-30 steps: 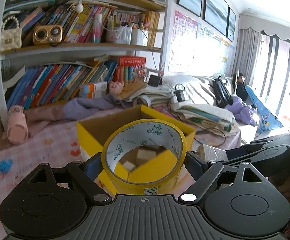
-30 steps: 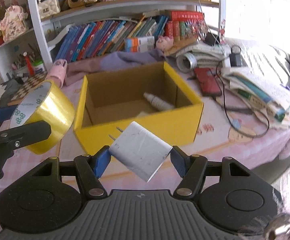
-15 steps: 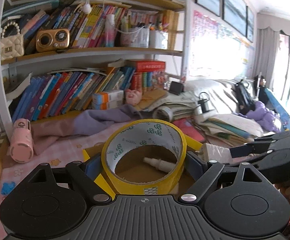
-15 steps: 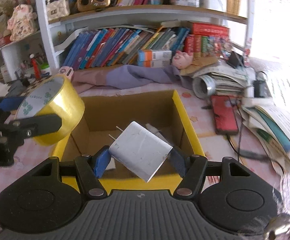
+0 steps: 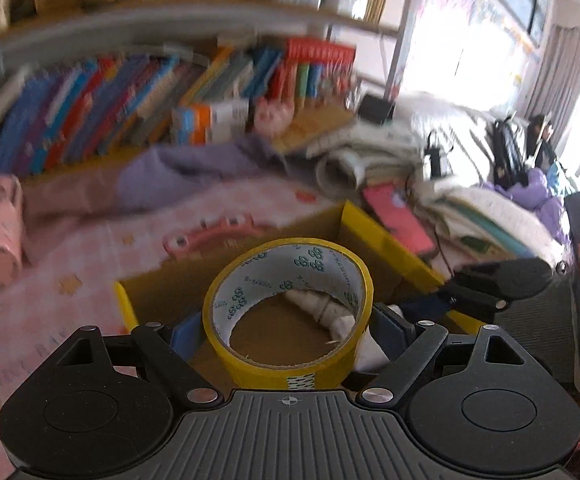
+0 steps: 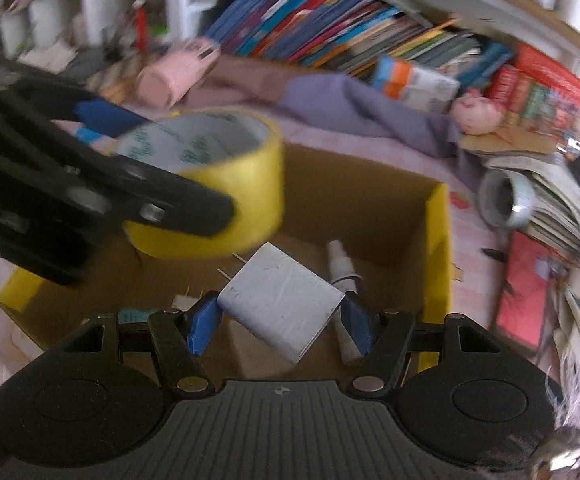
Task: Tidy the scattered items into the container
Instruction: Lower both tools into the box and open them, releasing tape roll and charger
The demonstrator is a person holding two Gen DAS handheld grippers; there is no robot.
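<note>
Left wrist view: left gripper point(image 5: 287, 326) clamped on yellow tape roll point(image 5: 290, 312), fingers point(image 5: 183, 330) pressing its outer wall on both sides, roll standing on edge with the core facing the camera. A second ago the yellow box point(image 5: 386, 236) stood ahead with its front wall in view; now looking down over its near rim, cardboard floor and a small white bottle point(image 5: 322, 310) seen through the core. Background smeared, so still travelling. Right gripper's fingers entering at frame right, over the box's right wall. Judged: roll now above the opening, carry nearly done, release still to come.

Right wrist view: right gripper point(image 6: 279, 316) clenched on white charger point(image 6: 285, 300), blue pads against two opposite sides, charger tilted, prongs pointing up-left. Earlier the box lay ahead across the pink table point(image 6: 466, 216); now its interior fills the frame below the charger, bottle just beside the right finger's line. Tape roll, in the left gripper, hangs over the box's left half, close to the charger, not touching as far as visible. Judged: both items placed for dropping; the two grippers crowd one opening, so risk of a knock on release.
</note>
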